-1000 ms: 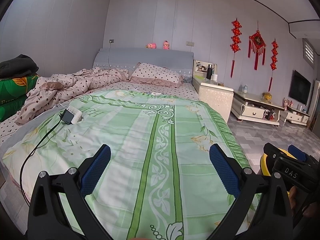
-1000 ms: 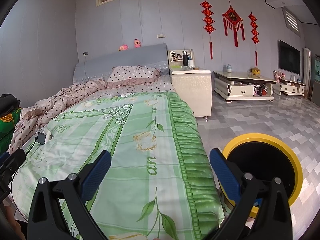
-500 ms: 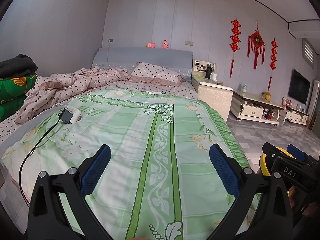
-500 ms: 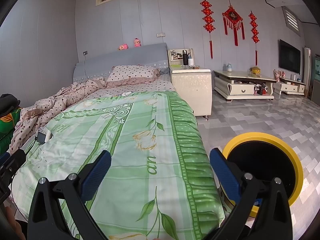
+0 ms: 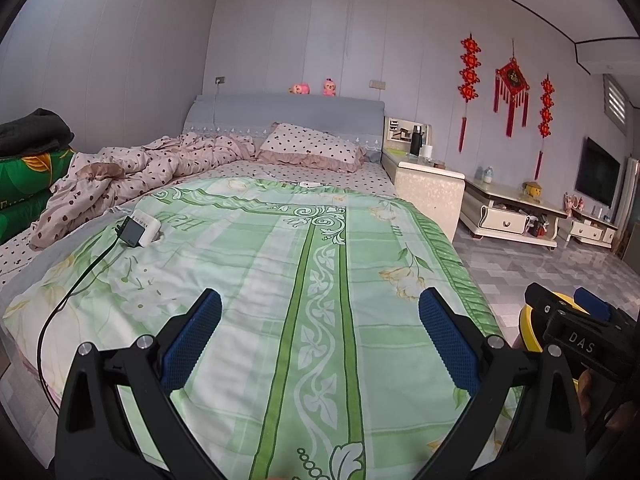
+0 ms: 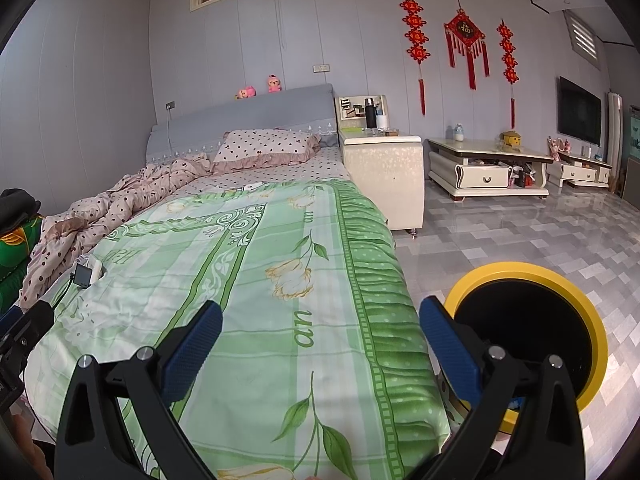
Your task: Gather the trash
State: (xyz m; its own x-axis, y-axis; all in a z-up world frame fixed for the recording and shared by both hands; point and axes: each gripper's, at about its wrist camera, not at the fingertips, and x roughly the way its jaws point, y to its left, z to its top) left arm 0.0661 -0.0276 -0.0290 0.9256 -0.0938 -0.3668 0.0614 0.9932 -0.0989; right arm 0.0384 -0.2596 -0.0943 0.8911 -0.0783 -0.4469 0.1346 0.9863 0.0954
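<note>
A round bin with a yellow rim and black inside [image 6: 524, 328] stands on the floor by the bed's right side; its rim shows in the left wrist view [image 5: 527, 326]. My left gripper [image 5: 320, 320] is open and empty above the foot of the green floral bedspread [image 5: 280, 272]. My right gripper [image 6: 320, 332] is open and empty over the bedspread's right edge [image 6: 372, 280], beside the bin. A small white crumpled item [image 5: 310, 185] lies on the bed near the pillow, too small to identify.
A white box with a dark device and black cable [image 5: 140, 229] lies on the bed's left. A crumpled dotted quilt [image 5: 132, 176] and pillow [image 5: 312, 146] lie at the head. A cream nightstand [image 6: 384, 172] and low cabinets [image 6: 488, 168] stand right on the tiled floor [image 6: 520, 232].
Both grippers have drifted slightly; the view has shifted a little. Both stay open and empty.
</note>
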